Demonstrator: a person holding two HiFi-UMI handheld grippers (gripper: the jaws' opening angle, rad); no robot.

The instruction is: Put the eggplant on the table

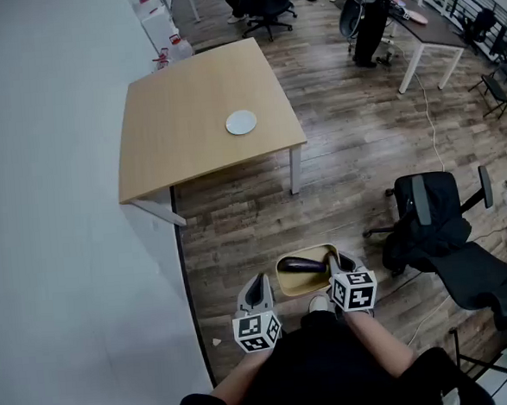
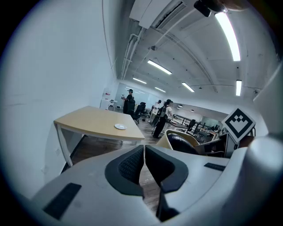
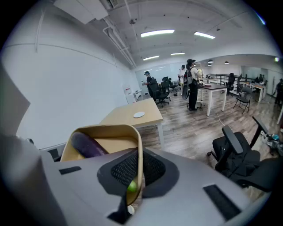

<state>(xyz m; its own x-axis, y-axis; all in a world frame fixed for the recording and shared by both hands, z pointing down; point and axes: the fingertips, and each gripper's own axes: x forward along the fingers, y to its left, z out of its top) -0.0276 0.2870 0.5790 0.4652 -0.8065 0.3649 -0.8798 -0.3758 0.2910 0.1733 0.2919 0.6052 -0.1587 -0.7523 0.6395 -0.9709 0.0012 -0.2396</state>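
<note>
The fingers (image 3: 124,170) of our right gripper (image 3: 139,165) pinch the wall of the basket (image 3: 104,131) holding the eggplant (image 3: 86,145). Our left gripper (image 2: 144,162) has its fingers (image 2: 129,167) pressed together; the bench (image 1: 187,115) stands well apart.

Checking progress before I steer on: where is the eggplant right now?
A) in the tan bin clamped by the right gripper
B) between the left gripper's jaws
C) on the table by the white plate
A: the eggplant lies inside the tan bin, whose rim the right gripper pinches.
</note>
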